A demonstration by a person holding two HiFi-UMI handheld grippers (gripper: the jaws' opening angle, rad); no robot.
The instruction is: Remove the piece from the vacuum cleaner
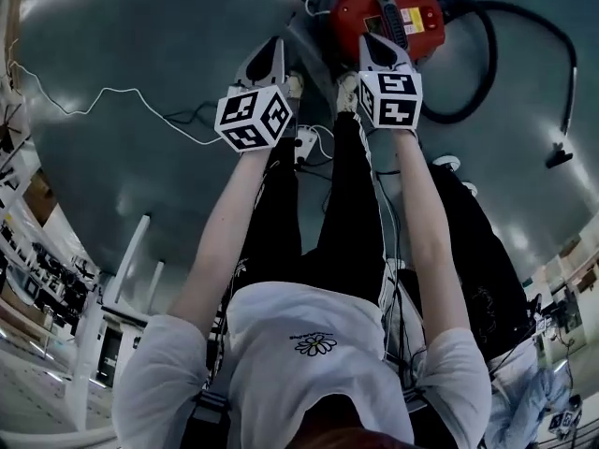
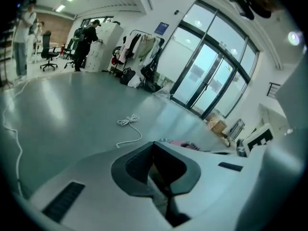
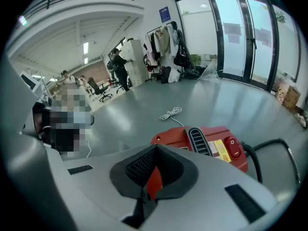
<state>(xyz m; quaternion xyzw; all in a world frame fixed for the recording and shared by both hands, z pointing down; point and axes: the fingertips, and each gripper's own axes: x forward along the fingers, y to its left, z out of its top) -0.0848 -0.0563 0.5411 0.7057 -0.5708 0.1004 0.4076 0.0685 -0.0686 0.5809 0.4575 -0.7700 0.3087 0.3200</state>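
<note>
— Red vacuum cleaner (image 1: pixel 388 12) down on the grey floor (image 1: pixel 140 36). Black hose (image 1: pixel 524 26) plugged into its right side, looping away to a small nozzle (image 1: pixel 560 155).

— Which piece to pull off?

— Hard to tell. Probably the hose, right at the join with the body.

— Heavy?

— Body looks hard and heavy, so likely to stay put. Hose looks bendy and light. Best to grab the stiff end by the join, not the floppy middle. Could be a tight fit, so maybe a twist and a firm pull.

— And the tools?

— Nothing in the left tool (image 1: pixel 273 47), pinched shut. Nothing in the right tool (image 1: pixel 376 47) either, tips together, only red showing behind. Both up above the vacuum cleaner, not touching.

— Anything else?

— White cord (image 1: pixel 112 96) lying loose on the floor, well off to the left.
</note>
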